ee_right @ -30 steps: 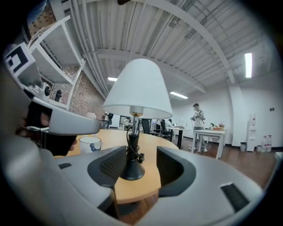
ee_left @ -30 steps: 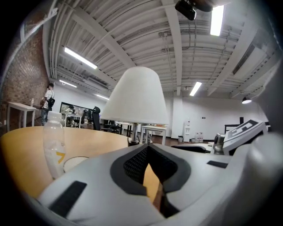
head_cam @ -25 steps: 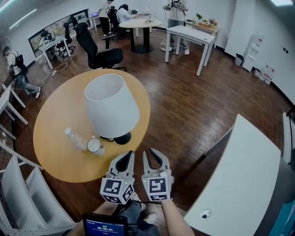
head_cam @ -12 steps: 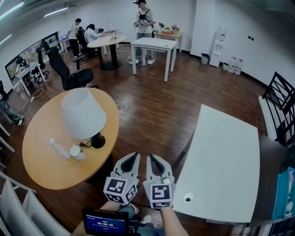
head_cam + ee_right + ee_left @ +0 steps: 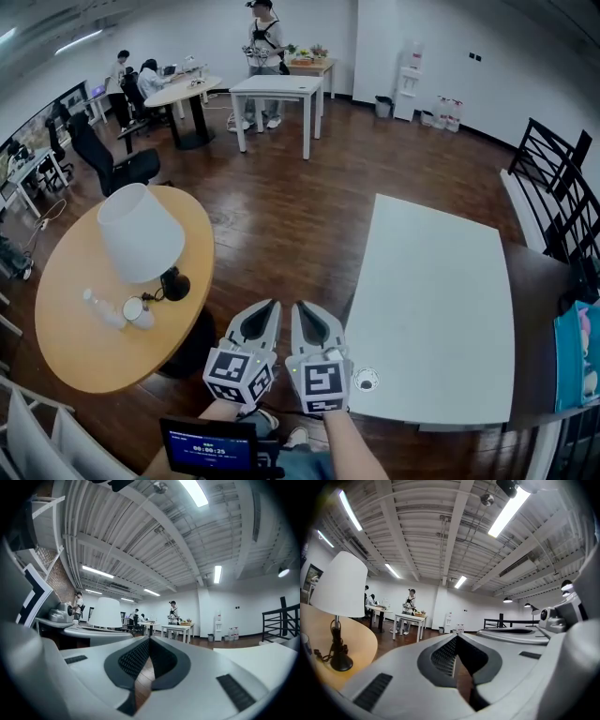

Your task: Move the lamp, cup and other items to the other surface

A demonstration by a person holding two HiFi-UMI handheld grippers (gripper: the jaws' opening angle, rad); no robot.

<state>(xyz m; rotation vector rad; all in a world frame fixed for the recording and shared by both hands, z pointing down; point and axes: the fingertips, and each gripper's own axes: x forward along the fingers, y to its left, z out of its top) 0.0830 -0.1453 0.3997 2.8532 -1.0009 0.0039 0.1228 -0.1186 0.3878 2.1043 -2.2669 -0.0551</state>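
Observation:
A lamp with a white shade [image 5: 139,234] and a black base [image 5: 175,284] stands on the round yellow table [image 5: 84,352] at the left. A white cup [image 5: 137,312] and a clear bottle [image 5: 101,307] lie beside the base. The long white table [image 5: 441,300] is at the right. My left gripper [image 5: 267,309] and right gripper [image 5: 300,311] hover side by side over the floor between the two tables, both shut and empty. The left gripper view shows the lamp [image 5: 340,585] far left beyond the shut left gripper [image 5: 457,637]. The right gripper view shows the shade [image 5: 107,612] beyond the shut right gripper [image 5: 149,639].
A cable hole [image 5: 366,380] sits in the white table's near edge. Black railing chairs [image 5: 553,178] stand at the right, a dark surface with a blue item [image 5: 577,352] beside them. People are at far tables [image 5: 272,89]. A small screen [image 5: 208,448] is below the grippers.
The head view has swung right: the yellow table slid left and shrank, and the white table came fully into view. The right gripper's jaws have drawn together. Both grippers stay low centre.

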